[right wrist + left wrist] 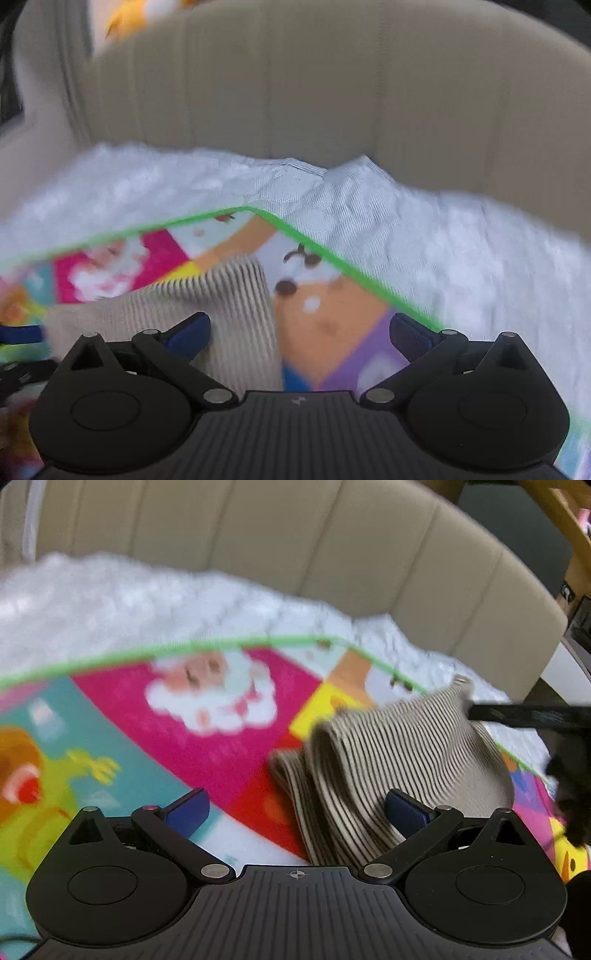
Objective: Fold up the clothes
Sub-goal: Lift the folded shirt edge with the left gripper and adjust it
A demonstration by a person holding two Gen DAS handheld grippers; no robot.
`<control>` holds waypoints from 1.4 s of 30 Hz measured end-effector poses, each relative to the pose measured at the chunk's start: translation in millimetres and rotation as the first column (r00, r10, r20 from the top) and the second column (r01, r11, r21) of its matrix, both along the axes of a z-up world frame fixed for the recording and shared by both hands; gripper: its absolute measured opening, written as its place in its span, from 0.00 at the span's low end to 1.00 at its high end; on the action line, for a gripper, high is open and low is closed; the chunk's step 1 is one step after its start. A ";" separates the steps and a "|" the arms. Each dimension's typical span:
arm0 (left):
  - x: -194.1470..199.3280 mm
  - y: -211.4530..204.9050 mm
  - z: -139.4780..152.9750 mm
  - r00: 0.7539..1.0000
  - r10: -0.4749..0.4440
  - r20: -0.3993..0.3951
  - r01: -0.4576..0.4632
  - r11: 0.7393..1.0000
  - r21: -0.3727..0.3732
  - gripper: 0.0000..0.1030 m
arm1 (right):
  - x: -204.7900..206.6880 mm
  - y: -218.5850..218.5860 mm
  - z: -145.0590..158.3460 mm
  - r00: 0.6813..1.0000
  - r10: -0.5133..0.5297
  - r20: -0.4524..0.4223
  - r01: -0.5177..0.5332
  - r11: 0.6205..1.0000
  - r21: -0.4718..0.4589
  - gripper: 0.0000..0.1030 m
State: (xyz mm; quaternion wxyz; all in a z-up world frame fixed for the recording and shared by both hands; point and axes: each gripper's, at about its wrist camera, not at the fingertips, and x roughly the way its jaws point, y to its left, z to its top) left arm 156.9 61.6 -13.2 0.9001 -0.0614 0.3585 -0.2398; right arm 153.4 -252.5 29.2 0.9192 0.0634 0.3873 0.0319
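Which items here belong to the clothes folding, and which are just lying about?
Part of the job:
striped garment, bunched on the mat
left gripper, fingers apart
right gripper, fingers apart

Just there:
colourful play mat
white blanket
beige padded headboard

Ribbed knit striped garment (388,760) on a smooth, glossy printed mat (229,738).

Left claw (297,814) spread wide — striped garment (388,771) bunched, seemingly half-folded.
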 end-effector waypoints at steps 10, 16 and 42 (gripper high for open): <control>44.3 -60.0 6.1 0.961 -0.276 -0.001 0.275 0.958 0.087 1.00 | -51.7 -49.5 -70.5 0.932 -0.110 -0.344 0.300 0.768 0.566 0.68; 49.8 -50.3 -17.3 0.962 -0.264 -0.075 0.269 0.961 0.062 1.00 | -9.1 -40.4 -64.0 0.965 -0.077 -0.252 0.209 0.804 0.557 0.63; -48.3 0.2 15.7 0.978 -0.102 -0.180 0.060 0.973 -0.224 1.00 | -62.1 81.2 5.1 0.885 0.403 0.231 -0.339 0.900 -0.272 0.95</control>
